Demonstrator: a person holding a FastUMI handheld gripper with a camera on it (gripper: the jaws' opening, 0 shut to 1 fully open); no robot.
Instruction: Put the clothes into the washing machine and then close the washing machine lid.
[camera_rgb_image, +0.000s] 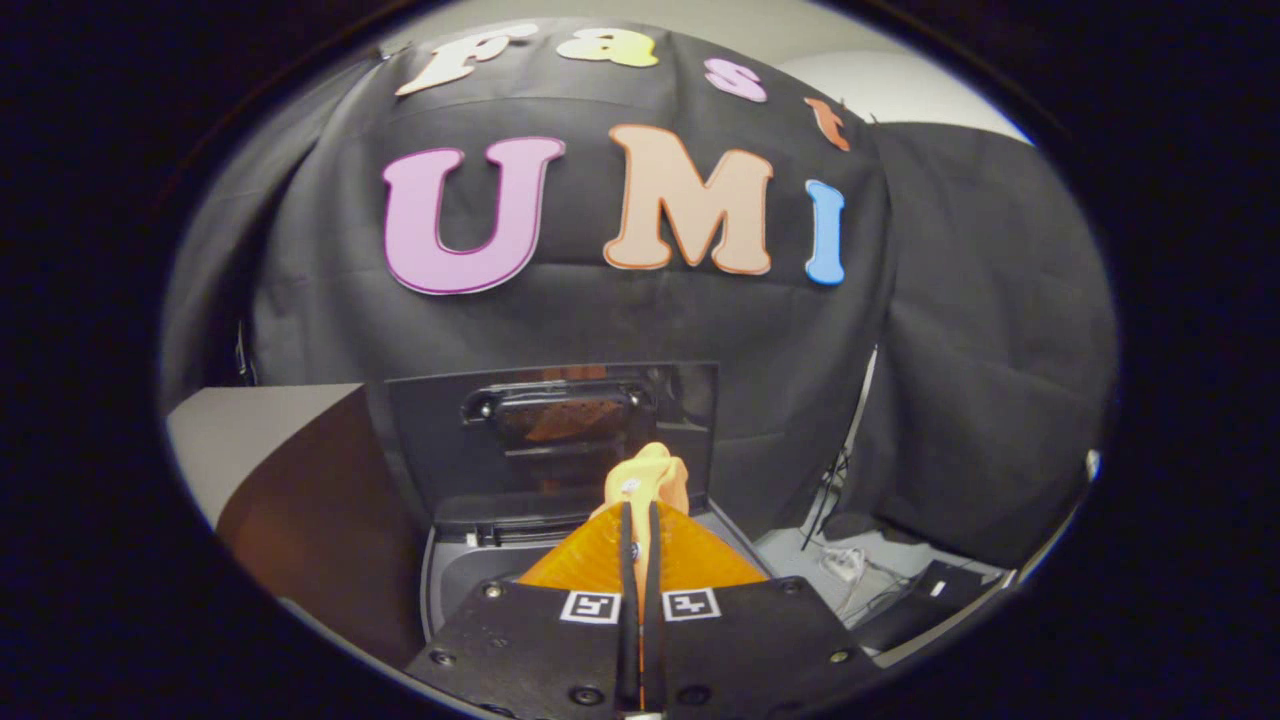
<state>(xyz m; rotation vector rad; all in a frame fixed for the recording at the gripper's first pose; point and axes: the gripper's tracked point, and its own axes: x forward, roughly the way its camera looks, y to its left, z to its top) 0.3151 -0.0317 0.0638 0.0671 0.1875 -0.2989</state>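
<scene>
Clothes: one orange garment, pinched at my gripper, whose two orange fingers are pressed together on the fabric with almost no gap. I see the cloth bunched and standing up just past the fingertips, a small pale tag showing on it. Below and around the fingers I note the washing machine, its dark grey top rim and open mouth lying directly under the gripper. Just beyond the garment the washing machine lid stands raised, roughly upright, its dark inner face toward me and reflecting some orange. To the right of the machine, on the floor, I see loose cables and a black stand leg. Behind everything hangs the black cloth wall.
</scene>
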